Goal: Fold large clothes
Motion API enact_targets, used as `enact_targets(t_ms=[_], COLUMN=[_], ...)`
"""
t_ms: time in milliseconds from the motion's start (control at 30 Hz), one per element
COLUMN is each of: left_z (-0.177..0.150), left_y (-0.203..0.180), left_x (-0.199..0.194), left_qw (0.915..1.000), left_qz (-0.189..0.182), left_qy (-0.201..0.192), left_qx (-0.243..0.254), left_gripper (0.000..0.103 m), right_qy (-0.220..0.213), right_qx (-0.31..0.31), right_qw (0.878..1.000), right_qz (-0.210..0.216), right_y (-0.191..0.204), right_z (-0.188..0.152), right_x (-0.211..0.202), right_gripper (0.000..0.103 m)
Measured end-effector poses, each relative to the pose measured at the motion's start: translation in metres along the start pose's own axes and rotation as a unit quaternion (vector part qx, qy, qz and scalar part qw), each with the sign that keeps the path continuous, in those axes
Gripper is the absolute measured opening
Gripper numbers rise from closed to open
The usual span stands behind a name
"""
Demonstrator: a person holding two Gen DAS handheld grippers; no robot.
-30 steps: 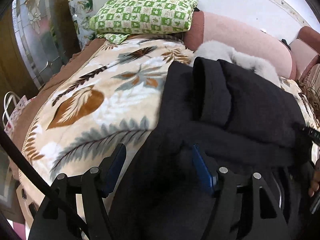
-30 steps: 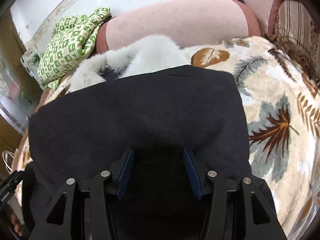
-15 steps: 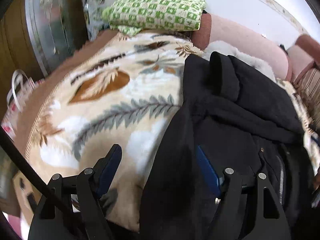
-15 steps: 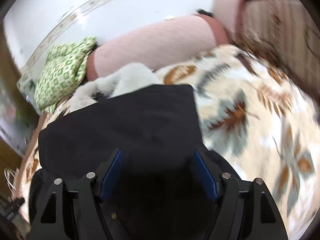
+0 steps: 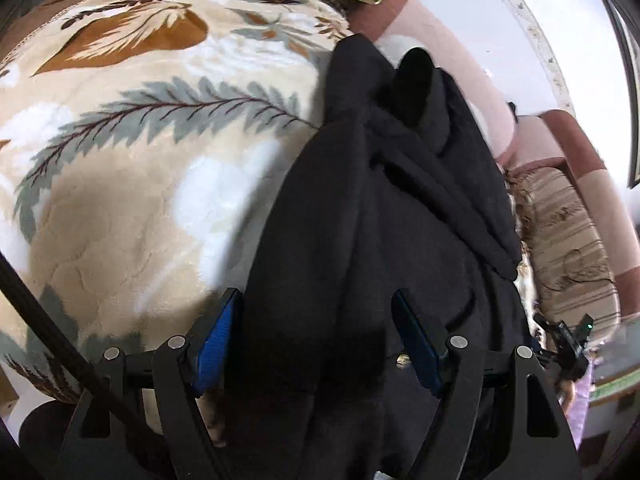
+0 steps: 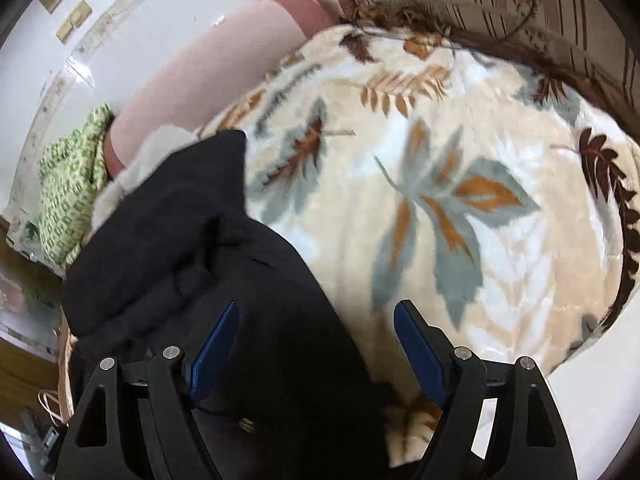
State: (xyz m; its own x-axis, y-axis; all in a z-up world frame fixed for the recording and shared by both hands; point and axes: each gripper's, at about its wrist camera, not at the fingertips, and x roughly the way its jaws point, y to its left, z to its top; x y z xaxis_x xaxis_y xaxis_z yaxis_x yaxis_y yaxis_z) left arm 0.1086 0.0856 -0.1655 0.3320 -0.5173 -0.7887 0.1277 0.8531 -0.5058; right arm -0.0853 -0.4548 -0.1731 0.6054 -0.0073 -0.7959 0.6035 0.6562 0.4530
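Now, coat: our black coat point(image 5: 384, 216) lies bunched lengthwise on the leaf-print blanket point(image 5: 132, 184), a spread soft enough to fold on
Left gripper point(image 5: 316, 340): jaws wide apart over the coat's near end, gripping nothing
Right gripper point(image 6: 316, 340): equally wide, straddling the coat's edge where it meets blanket, likely placed to take that edge
Fur collar point(image 6: 160, 148): at the far end, by the green cushion point(image 6: 72, 184)
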Motion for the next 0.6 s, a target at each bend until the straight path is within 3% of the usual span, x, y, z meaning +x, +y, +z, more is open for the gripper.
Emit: enact_targets(t_ms=[67, 133, 167, 233, 467, 600], left_z=[-0.006, -0.013, -0.018, -0.025, -0.038, -0.044], left_y=[-0.007, -0.017, -0.022, -0.026, 0.000, 0.008], left_x=[0.000, -0.001, -0.003, -0.006, -0.010, -0.011], left_qw=[0.9998, 0.9989, 0.9980, 0.9970, 0.9988, 0.9978], left_qz=[0.003, 0.003, 0.006, 0.012, -0.040, -0.065], left_qy=[-0.005, -0.005, -0.006, -0.007, 0.005, 0.007], left_qx=[0.020, 0.048, 0.063, 0.076, 0.028, 0.015], left_gripper=[0.072, 0.061, 0.055, 0.054, 0.054, 0.054], right_qy=[0.034, 0.072, 0.082, 0.086, 0.129, 0.134], right_qx=[0.018, 0.035, 0.039, 0.031, 0.052, 0.034], right_qw=[0.999, 0.994, 0.991, 0.990, 0.976, 0.974], right_qz=[0.021, 0.073, 0.094, 0.103, 0.165, 0.180], right_y=[-0.009, -0.011, -0.010, -0.005, -0.011, -0.006], right_z=[-0.002, -0.008, -0.012, -0.021, -0.060, -0.078], right_x=[0.011, 0.020, 0.021, 0.021, 0.017, 0.009], right_gripper=[0.084, 0.084, 0.084, 0.084, 0.084, 0.084])
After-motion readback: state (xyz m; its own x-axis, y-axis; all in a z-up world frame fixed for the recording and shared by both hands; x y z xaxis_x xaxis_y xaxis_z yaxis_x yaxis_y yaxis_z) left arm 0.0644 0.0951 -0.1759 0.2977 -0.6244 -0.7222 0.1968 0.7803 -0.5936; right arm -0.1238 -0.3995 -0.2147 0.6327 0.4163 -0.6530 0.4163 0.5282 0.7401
